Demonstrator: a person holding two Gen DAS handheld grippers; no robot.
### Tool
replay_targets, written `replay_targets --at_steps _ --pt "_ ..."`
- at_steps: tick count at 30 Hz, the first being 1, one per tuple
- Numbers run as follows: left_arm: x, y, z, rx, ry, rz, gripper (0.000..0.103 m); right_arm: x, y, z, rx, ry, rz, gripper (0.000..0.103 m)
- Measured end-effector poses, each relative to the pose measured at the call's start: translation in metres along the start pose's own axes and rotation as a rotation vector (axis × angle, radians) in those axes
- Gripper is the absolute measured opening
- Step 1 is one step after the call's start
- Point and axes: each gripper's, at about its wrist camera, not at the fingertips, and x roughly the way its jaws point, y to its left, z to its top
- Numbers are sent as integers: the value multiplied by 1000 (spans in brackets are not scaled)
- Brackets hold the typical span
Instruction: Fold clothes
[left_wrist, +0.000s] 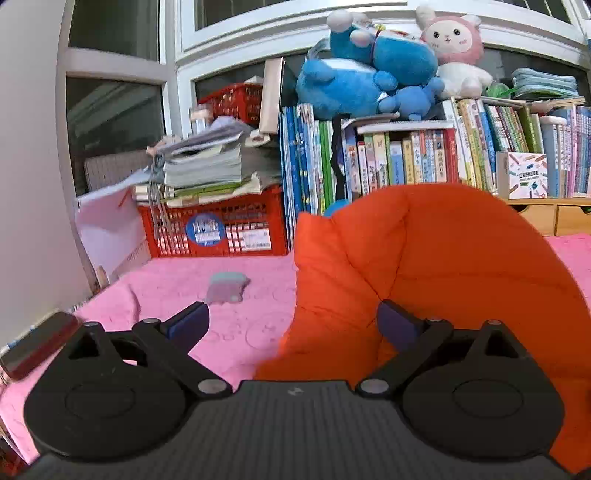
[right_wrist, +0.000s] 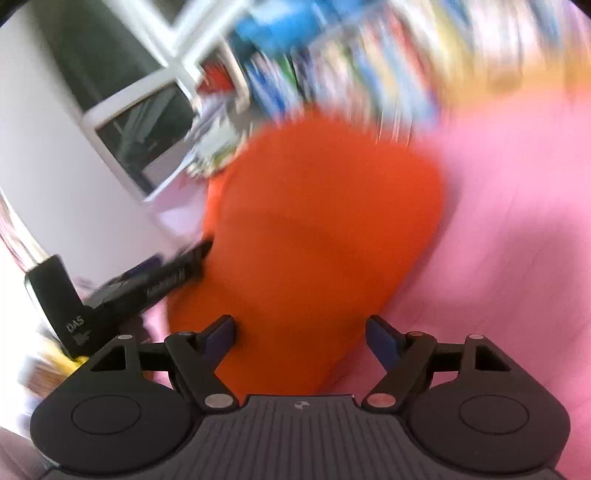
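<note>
An orange padded jacket lies bunched and partly folded over on the pink bed cover. My left gripper stands open and wide. The jacket's left edge reaches in between its jaws, and its right finger rests against a fold without pinching it. The right wrist view is blurred. There the jacket fills the middle, and my right gripper is open with the jacket's near end between its fingers, neither pad pressing on it. The left gripper's black body shows at the jacket's left side.
A small grey-blue cloth item lies on the cover to the left of the jacket. Behind stand a red crate stacked with papers, a row of books with plush toys on top, and wooden drawers. A white wall closes the left side.
</note>
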Motion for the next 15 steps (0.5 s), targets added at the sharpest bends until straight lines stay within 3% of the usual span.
replay_targets --at_steps 2,4,8,10,12,15 --pt "4 0 -2 -17 -2 1 99 -20 18 12 -182 -173 -115 95" --pt "5 -1 -4 -17 -2 2 99 -20 32 30 -299 -271 -93 96" --pt "13 0 -6 -24 28 -9 102 36 63 61 -499 -245 -64 92" --pt "21 3 -7 -55 83 -34 102 73 78 71 -596 -209 -28 89" --pt "28 8 -8 -97 136 -68 102 105 82 78 -623 -163 10 85" --pt "40 16 -10 -145 189 -100 102 146 78 80 -621 -67 -9 77"
